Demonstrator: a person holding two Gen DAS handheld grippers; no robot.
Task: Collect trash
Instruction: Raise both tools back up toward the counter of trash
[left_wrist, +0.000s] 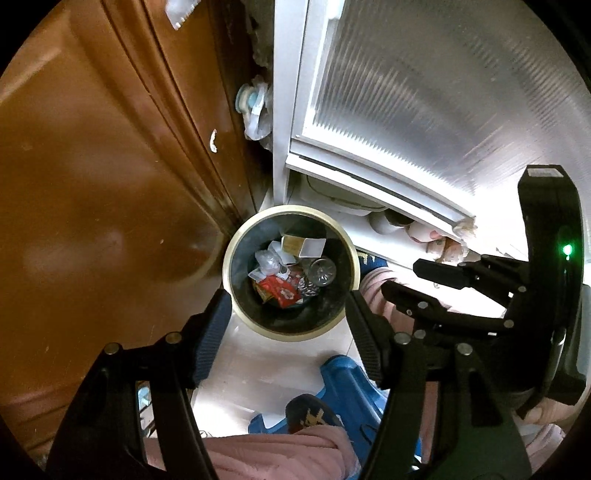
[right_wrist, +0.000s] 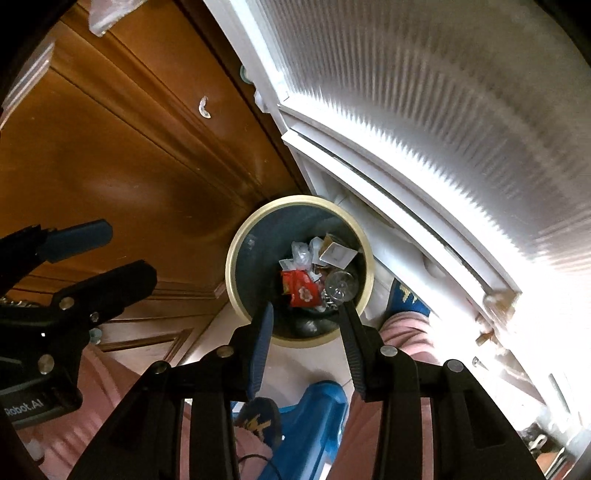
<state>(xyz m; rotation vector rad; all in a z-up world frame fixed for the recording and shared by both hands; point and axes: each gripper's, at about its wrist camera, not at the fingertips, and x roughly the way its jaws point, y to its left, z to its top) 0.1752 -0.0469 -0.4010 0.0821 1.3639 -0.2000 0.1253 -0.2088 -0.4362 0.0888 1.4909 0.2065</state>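
While both point steeply down, the left black two-finger gripper (left_wrist: 286, 306) stands spread wide with nothing between its jaws; the right black two-finger gripper (right_wrist: 308, 317) is spread less, also empty. Below them sits the round cream-rimmed dark waste bin (left_wrist: 236, 243) on pale floor, wedged between brown wooden door (left_wrist: 92, 166) and white ribbed-glass door (left_wrist: 424, 92). Inside the bin: red printed wrapper (right_wrist: 301, 290), white card (left_wrist: 312, 247), clear plastic cup (left_wrist: 323, 271).
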